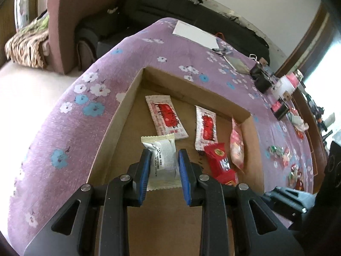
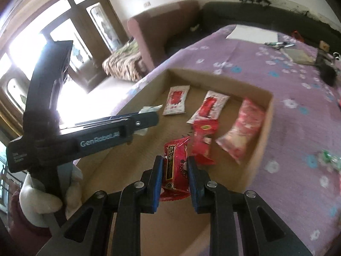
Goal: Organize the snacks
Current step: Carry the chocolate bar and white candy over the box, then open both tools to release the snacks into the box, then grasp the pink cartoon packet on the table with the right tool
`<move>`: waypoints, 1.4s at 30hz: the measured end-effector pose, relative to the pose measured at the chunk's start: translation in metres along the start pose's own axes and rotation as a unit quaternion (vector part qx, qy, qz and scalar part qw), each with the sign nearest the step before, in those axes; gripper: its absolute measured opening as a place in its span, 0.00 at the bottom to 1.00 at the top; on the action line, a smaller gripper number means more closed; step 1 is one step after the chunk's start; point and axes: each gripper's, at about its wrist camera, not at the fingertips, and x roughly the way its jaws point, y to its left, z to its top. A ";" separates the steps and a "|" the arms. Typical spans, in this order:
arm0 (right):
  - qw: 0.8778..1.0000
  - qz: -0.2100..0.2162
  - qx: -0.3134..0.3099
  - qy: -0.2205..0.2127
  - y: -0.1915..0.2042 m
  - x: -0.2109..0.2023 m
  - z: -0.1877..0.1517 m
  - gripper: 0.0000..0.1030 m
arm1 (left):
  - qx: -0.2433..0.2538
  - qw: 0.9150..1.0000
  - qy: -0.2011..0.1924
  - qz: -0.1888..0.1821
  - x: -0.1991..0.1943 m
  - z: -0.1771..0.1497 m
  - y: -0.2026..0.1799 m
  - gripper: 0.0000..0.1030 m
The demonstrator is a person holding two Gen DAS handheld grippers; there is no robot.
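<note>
A shallow cardboard box (image 1: 136,81) (image 2: 269,115) lies on the purple flowered cloth. My left gripper (image 1: 163,155) is shut on a white snack packet (image 1: 163,162) and hangs over the box's near left part. My right gripper (image 2: 175,163) is shut on a red snack packet (image 2: 175,170) over the box's near middle. Inside the box lie two white-and-red sachets (image 1: 165,116) (image 1: 205,128), a red packet (image 1: 219,160) (image 2: 203,140) and a pink packet (image 1: 237,147) (image 2: 243,128). In the right wrist view the left gripper's body (image 2: 85,138) and a gloved hand (image 2: 38,200) show at the left.
Loose wrapped snacks (image 1: 285,155) (image 2: 330,160) lie on the cloth right of the box. White paper (image 1: 196,34), keys and small black and pink containers (image 1: 277,89) sit farther back. A brown armchair (image 1: 70,27) and a dark sofa (image 1: 170,6) stand beyond the table edge.
</note>
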 end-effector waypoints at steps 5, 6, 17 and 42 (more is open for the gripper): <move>1.000 -0.004 0.004 0.009 0.001 0.016 0.004 0.24 | -0.002 1.000 -0.003 -0.005 -0.003 0.002 0.000 0.25; 1.000 -0.005 0.002 0.007 0.003 0.017 0.005 0.25 | -0.003 1.000 -0.003 -0.003 -0.003 0.003 0.000 0.26; 0.997 -0.018 -0.005 -0.070 -0.012 -0.056 -0.008 0.37 | -0.019 0.999 -0.036 -0.007 -0.060 -0.014 -0.014 0.58; 0.947 -0.231 0.222 -0.016 -0.270 -0.095 -0.033 0.39 | 0.060 0.989 -0.017 -0.131 -0.101 -0.136 -0.142 0.62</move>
